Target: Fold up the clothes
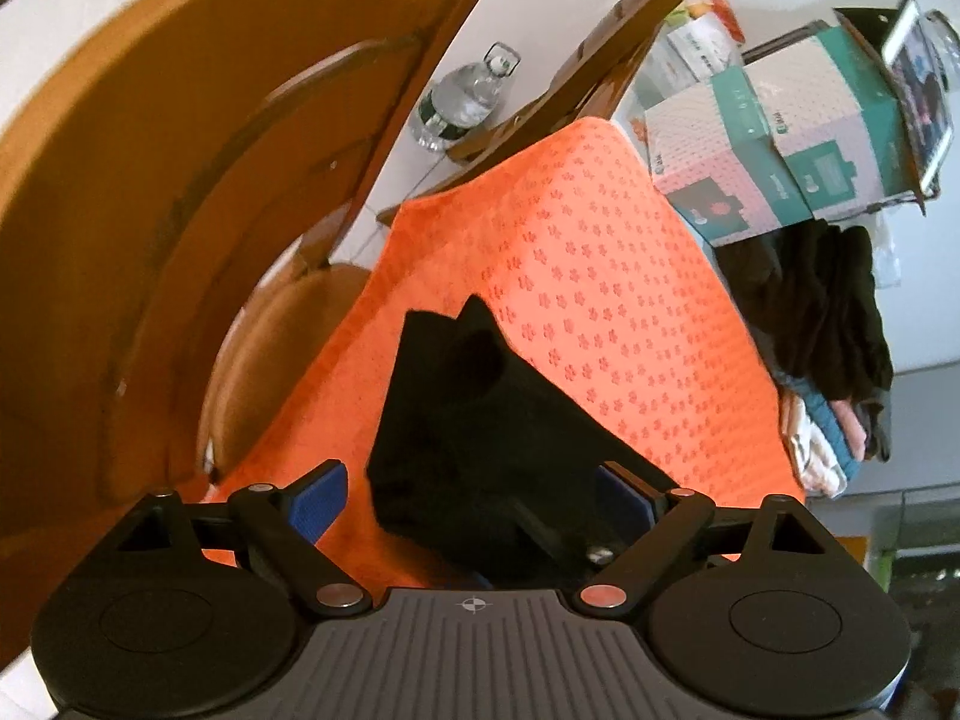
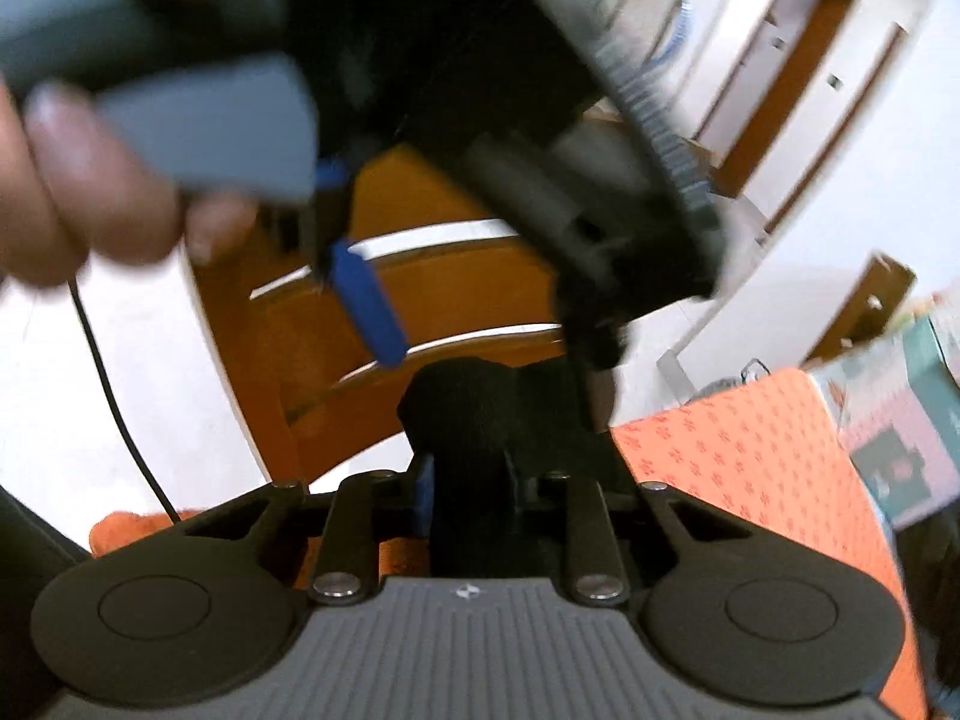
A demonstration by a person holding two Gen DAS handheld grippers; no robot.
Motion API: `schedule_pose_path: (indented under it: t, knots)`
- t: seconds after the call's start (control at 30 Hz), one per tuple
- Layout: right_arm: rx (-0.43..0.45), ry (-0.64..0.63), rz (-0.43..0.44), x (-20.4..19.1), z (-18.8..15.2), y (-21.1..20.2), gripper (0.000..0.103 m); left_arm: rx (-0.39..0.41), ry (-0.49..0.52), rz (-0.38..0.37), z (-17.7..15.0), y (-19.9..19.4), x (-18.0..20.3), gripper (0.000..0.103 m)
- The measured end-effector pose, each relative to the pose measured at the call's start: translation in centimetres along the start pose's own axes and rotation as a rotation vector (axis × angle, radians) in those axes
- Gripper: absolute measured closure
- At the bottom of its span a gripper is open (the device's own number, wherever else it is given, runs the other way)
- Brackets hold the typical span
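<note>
The left gripper (image 1: 480, 498) has its 2 blue-padded fingers (image 1: 321, 501) spread wide apart, and a bunch of black garment (image 1: 480, 420) sits between them over the orange mat (image 1: 600, 300); the right-hand pad is partly covered by the cloth, and nothing is pinched. In the right wrist view the right gripper (image 2: 474, 480) has its fingers drawn in close on a fold of the same black garment (image 2: 480, 414), clamping it and holding it above the mat's edge (image 2: 750, 468). Above it, blurred, the left gripper (image 2: 360, 276) appears with its blue pads parted, gripped by a hand (image 2: 90, 180) around a grey handle. A wooden chair (image 1: 180, 210) stands beside the mat, a water bottle (image 1: 462, 99) rests on the white floor beyond it, and patterned boxes (image 1: 780, 150) and a pile of dark clothes (image 1: 822, 312) lie past the mat's far side
</note>
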State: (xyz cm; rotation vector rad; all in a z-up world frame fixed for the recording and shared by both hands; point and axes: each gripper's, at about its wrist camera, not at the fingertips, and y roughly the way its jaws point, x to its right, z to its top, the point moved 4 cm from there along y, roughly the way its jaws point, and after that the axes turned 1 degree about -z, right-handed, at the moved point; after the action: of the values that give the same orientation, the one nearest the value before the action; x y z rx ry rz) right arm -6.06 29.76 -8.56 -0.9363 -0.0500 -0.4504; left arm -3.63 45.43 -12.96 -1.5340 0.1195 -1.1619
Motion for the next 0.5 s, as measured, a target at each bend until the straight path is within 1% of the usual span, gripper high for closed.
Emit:
schedule_pose_path:
  t: [0.13, 0.27, 0.33, 0.37, 0.4, 0.43, 0.5]
  knots:
    - [0.019, 0.049, 0.002, 1.1, -0.2, -1.3, 0.079, -0.029, -0.051, -0.001, 0.2, 1.5, 0.1, 0.012]
    - [0.034, 0.07, 0.013, 1.7, -0.4, -2.0, 0.079, -0.062, -0.088, -0.027, 0.3, 3.3, 0.2, 0.012]
    - [0.04, 0.075, 0.02, 1.8, -0.5, -2.2, 0.079, -0.078, -0.101, -0.038, 0.4, 4.3, 0.4, 0.014]
    - [0.041, 0.077, 0.024, 1.9, -0.6, -2.3, 0.079, -0.086, -0.108, -0.043, 0.4, 4.7, 0.4, 0.017]
    - [0.043, 0.081, 0.029, 2.0, -0.7, -2.4, 0.079, -0.09, -0.108, -0.036, 0.5, 5.1, 0.4, 0.028]
    - [0.041, 0.1, 0.039, 2.3, -0.8, -2.5, 0.079, -0.094, -0.108, -0.03, 0.5, 5.4, 0.3, 0.034]
    - [0.036, 0.138, 0.061, 2.9, -1.1, -2.7, 0.079, -0.101, -0.108, -0.018, 0.6, 6.0, 0.3, 0.051]
